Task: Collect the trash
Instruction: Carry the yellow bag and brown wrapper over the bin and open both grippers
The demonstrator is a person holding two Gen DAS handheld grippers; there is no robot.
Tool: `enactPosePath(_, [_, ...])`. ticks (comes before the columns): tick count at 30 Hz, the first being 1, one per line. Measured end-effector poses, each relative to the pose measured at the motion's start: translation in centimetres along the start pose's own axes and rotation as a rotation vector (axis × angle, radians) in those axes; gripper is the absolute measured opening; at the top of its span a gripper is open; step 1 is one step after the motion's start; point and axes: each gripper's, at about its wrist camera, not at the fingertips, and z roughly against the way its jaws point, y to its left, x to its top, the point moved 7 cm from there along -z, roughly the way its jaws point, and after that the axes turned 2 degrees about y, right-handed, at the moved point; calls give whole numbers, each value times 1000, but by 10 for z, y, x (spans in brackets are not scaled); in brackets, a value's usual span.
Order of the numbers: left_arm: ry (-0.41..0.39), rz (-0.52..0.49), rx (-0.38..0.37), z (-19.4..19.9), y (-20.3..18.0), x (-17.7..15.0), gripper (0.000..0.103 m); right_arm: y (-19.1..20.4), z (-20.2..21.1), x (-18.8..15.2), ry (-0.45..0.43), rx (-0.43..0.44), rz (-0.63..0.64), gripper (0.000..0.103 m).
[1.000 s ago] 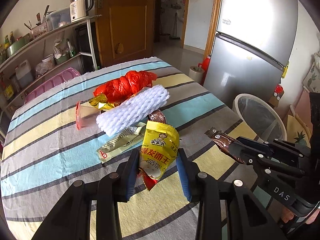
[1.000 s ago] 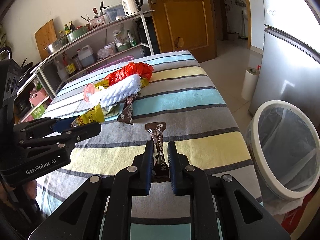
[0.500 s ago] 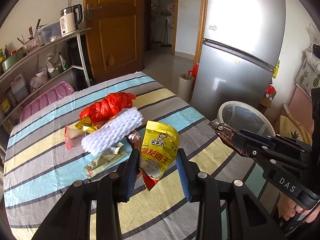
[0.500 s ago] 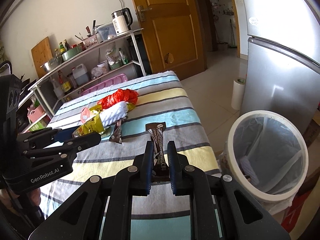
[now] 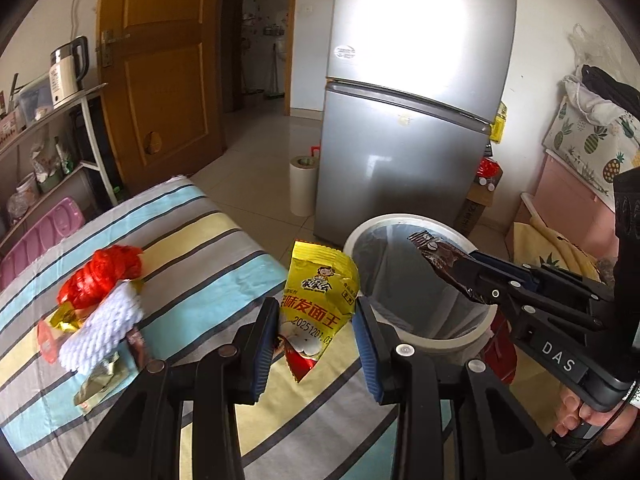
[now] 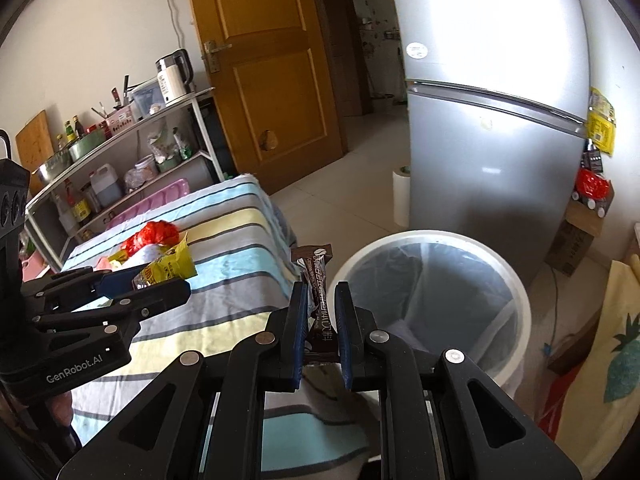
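Kitchen corner: silver fridge [image 5: 412, 120], wooden door [image 5: 160, 80], striped cloth on the surface [image 5: 208, 264].

Left wrist view: left gripper [image 5: 316, 340], jaws pinching the bottom of a yellow snack packet [image 5: 318, 300]. Print shows Chinese characters, a cartoon face and "20251201". The packet hangs above the surface edge, just beside the white trash bin [image 5: 416, 340]. The bin has a clear liner and stands on the floor in front of the fridge. To the right, the right gripper [image 5: 472, 280], body marked "DAS", holds a brown wrapper [image 5: 440, 260] above the bin opening. Left on the surface: red plastic bag [image 5: 100, 276], white foam fruit net [image 5: 100, 336] touching it, gold and other wrappers underneath, too blurred to read. Paper roll [image 5: 303, 184] on the floor by the fridge.

Right wrist view: right gripper [image 6: 322, 328], jaws nearly together, clamped on the brown wrapper [image 6: 318, 288]. It is upright, text mostly unreadable, "free" visible. It sits at the surface edge, beside the bin rim [image 6: 516, 288]. Left gripper [image 6: 160, 280], marked "GenRobot.AI", holds the yellow packet [image 6: 172, 264] above the cloth. Kettle [image 6: 174, 76] on the shelf rack [image 6: 120, 128].
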Motion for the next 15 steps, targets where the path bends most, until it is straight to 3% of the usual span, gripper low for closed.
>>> enactPosePath(10, [59,-88,-82,-57,-68,18,38,-74,-6,-4,41,-99,-84,15])
enactPosePath(15, [91,-109,-74,-82,-85,20,38,-97,-18,-9,71,-125,-109,15])
